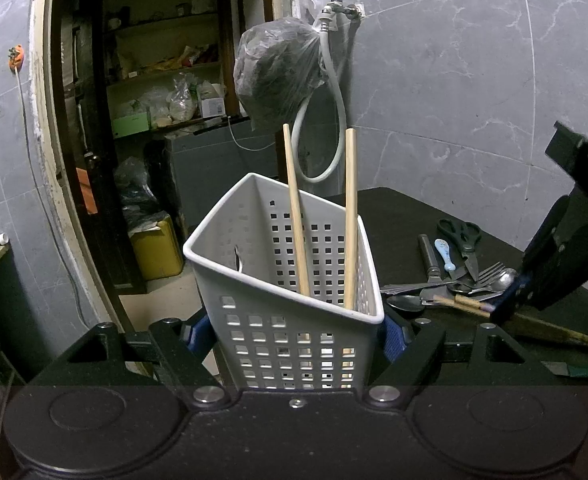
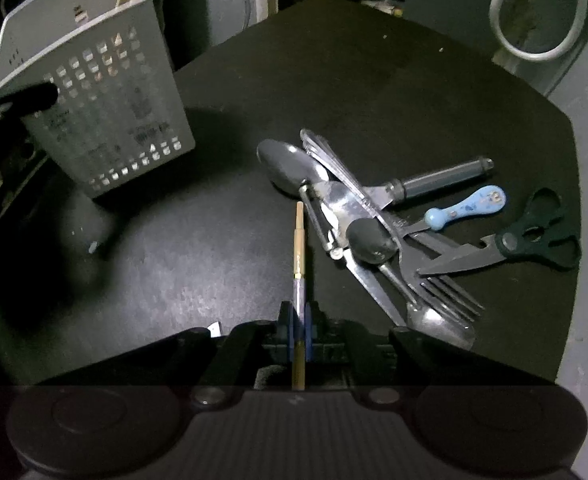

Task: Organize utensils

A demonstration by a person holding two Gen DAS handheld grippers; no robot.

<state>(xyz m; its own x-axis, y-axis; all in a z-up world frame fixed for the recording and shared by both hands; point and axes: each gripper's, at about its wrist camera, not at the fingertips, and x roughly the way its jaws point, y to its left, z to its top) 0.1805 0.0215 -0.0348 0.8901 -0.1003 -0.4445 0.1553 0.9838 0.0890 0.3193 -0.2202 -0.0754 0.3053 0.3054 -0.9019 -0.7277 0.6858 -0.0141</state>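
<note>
The left gripper [image 1: 298, 336] grasps the white perforated utensil basket [image 1: 281, 280] by its lower sides, its blue pads pressed against both walls, so the basket fills the centre of the left wrist view and leans a little to the left. Two wooden chopsticks [image 1: 296, 216] stand inside it, their tops rising above the rim toward the upper middle of the frame. In the right wrist view the same basket sits at the upper left, on the dark tabletop [image 2: 374, 80].

The right gripper [image 2: 298, 320] is clenched on a single chopstick [image 2: 298, 240], a pale wooden stick with a purple band near the pads; it runs straight up the lower centre of the frame, with its tip just beside the utensil pile.

That pile lies right of centre in the right wrist view: two spoons [image 2: 285, 164] at its upper left, a fork [image 2: 450, 292] at the lower right, a grey-handled tool [image 2: 442, 178] above, a small blue-handled utensil [image 2: 466, 208] beneath it, and black-handled scissors [image 2: 534, 232] at the far right, blades pointing left toward the heap. The metal pieces overlap and touch one another
</note>
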